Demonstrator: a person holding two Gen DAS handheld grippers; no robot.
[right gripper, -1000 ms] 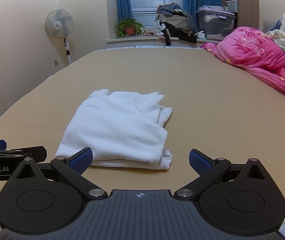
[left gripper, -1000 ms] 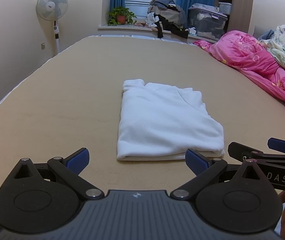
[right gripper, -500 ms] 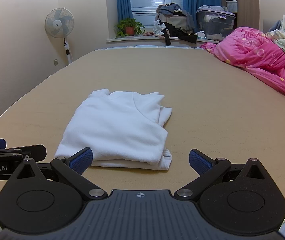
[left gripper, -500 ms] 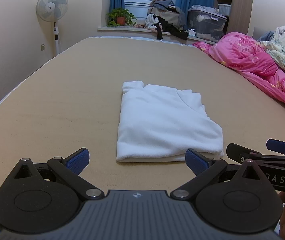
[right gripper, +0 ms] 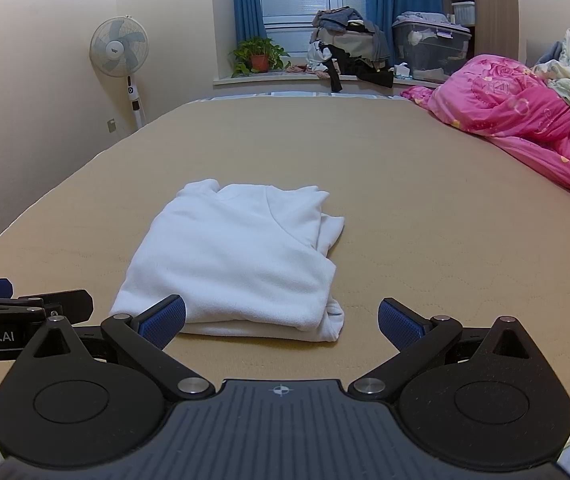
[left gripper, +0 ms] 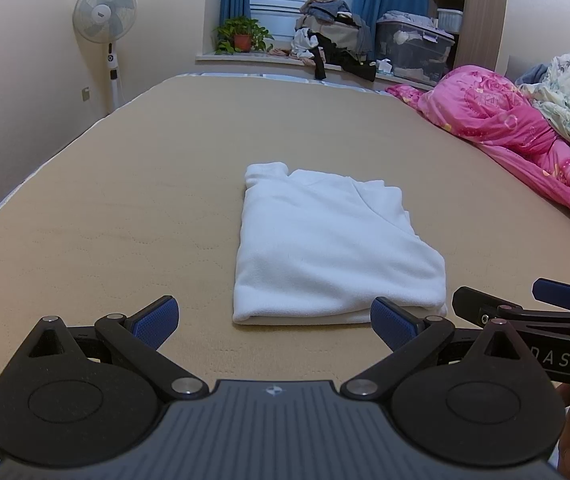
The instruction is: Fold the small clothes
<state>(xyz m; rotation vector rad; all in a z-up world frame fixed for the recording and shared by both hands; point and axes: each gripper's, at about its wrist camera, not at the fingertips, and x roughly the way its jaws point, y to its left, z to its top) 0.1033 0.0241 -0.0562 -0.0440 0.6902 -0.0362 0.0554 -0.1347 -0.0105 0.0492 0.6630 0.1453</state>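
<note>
A white garment (left gripper: 325, 248) lies folded into a neat rectangle on the tan mattress (left gripper: 125, 220). It also shows in the right wrist view (right gripper: 241, 264). My left gripper (left gripper: 273, 324) is open and empty, just short of the garment's near edge. My right gripper (right gripper: 281, 322) is open and empty, also just short of the near edge, with its left pad (right gripper: 165, 320) close to the fold. Each gripper shows at the side of the other's view: the right one at the right (left gripper: 557, 300), the left one at the left (right gripper: 25, 304).
A pink quilt (left gripper: 525, 136) and a floral blanket (left gripper: 569, 92) lie heaped along the right side of the bed. A standing fan (left gripper: 105, 20) is by the left wall. A plant, a clothes pile (left gripper: 333, 44) and a storage box sit on the sill.
Both grippers have drawn back and lifted very slightly from the garment. The garment has not moved.
</note>
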